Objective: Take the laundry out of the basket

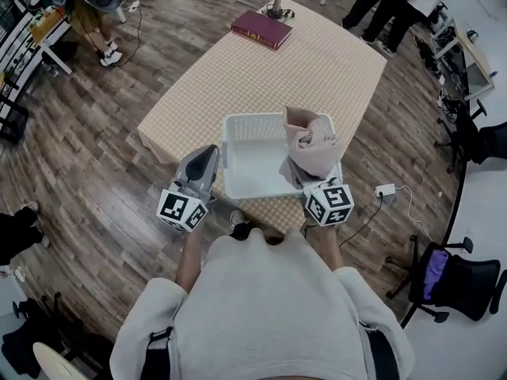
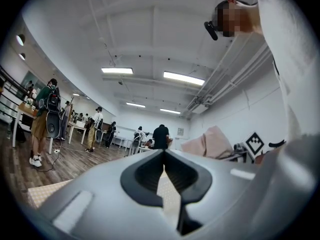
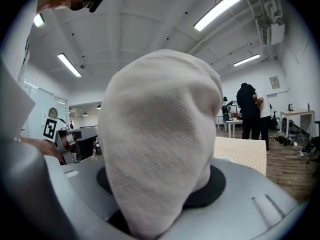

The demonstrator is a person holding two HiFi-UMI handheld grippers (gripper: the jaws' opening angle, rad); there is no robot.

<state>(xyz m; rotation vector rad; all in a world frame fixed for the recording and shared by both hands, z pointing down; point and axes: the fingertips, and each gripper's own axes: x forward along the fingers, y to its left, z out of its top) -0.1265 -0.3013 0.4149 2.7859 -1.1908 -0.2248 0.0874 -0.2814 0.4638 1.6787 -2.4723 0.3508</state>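
Observation:
The white laundry basket (image 1: 238, 145) stands on the checkered table's near end. A beige cloth (image 1: 313, 145) is lifted over the basket's right side, and my right gripper (image 1: 304, 179) is shut on it. In the right gripper view the cloth (image 3: 160, 134) bulges up from between the jaws and fills the middle. My left gripper (image 1: 211, 152) hovers just left of the basket, shut with nothing in it; its tips (image 2: 164, 152) meet in the left gripper view. From there the cloth (image 2: 212, 141) shows to the right. The rest of the basket's floor looks bare.
A dark red book (image 1: 261, 28) and a stand's base (image 1: 275, 10) lie at the table's far end. People stand at the back right (image 1: 384, 2). A power strip (image 1: 385, 189) lies on the wooden floor beside the table, and office chairs (image 1: 455, 279) stand at the right.

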